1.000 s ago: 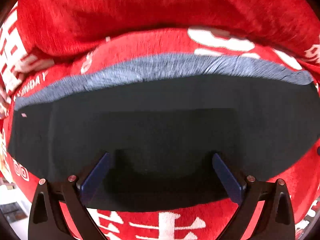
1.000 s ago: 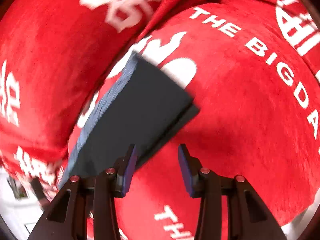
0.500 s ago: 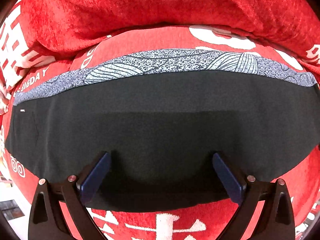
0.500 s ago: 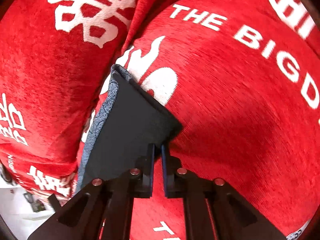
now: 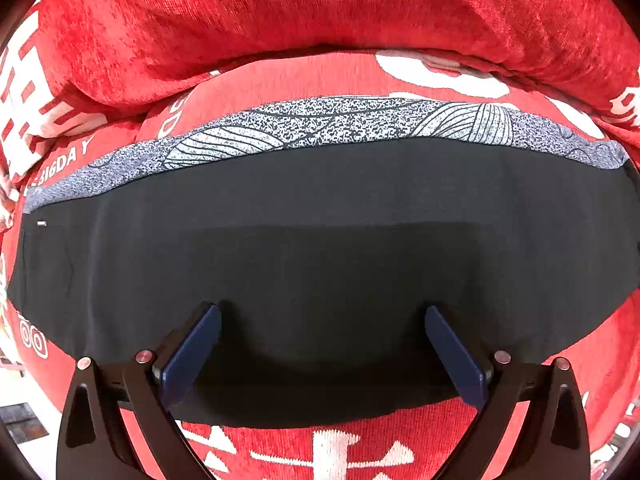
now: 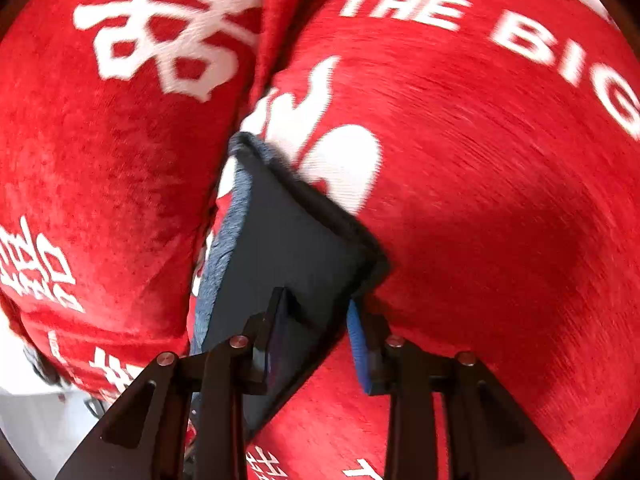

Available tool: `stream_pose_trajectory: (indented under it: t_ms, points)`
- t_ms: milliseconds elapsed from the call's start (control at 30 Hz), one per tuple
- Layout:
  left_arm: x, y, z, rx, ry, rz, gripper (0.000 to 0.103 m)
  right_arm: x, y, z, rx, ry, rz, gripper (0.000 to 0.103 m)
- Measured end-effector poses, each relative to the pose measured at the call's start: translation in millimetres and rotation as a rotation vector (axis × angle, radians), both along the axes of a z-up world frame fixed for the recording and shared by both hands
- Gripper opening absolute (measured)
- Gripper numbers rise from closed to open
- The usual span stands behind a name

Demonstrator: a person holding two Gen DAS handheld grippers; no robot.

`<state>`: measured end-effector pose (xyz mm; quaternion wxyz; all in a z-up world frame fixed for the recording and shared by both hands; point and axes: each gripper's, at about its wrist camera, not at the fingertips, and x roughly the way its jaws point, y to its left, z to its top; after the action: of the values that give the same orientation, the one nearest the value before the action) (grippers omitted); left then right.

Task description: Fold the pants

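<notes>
Black pants (image 5: pixel 320 216) with grey leaf-print band (image 5: pixel 320 128); red white-lettered cover (image 5: pixel 320 8).

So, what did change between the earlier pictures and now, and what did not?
The right gripper closed near the corner of the dark pants half a second ago; now its jaws are opening, with the corner between them. The left gripper stayed open over the flat pants on the red blanket.

a home, judging by the red printed blanket (image 5: pixel 320 20).

Raised red cushion (image 5: pixel 320 12) walls the pants' (image 5: pixel 320 240) far side.
</notes>
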<state>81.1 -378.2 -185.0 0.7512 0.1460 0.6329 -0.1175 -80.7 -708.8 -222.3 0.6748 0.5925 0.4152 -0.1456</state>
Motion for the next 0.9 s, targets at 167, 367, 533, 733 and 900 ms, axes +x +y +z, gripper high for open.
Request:
stream_pose_trajectory:
  t_ms: [167,367,533,733,900]
  points:
    - [2,-4,6,0.009,0.008,-0.018,0.102,-2,3,5,-0.014,-0.016,0.024,0.034]
    - [8,-16,20,-0.034,-0.005,-0.041,0.102,-11,13,-9,0.019,-0.037,0.004,0.034]
    - [27,-47,26,-0.065,-0.06,-0.043,0.102,11,21,-5,-0.013,-0.07,0.069,0.035]
    - [47,-77,-5,-0.003,-0.061,-0.045,0.103,23,22,-8,-0.04,-0.08,0.099,0.035]
    - [41,-71,-2,-0.025,-0.089,-0.052,0.103,22,23,-11,-0.057,-0.108,0.098,0.039]
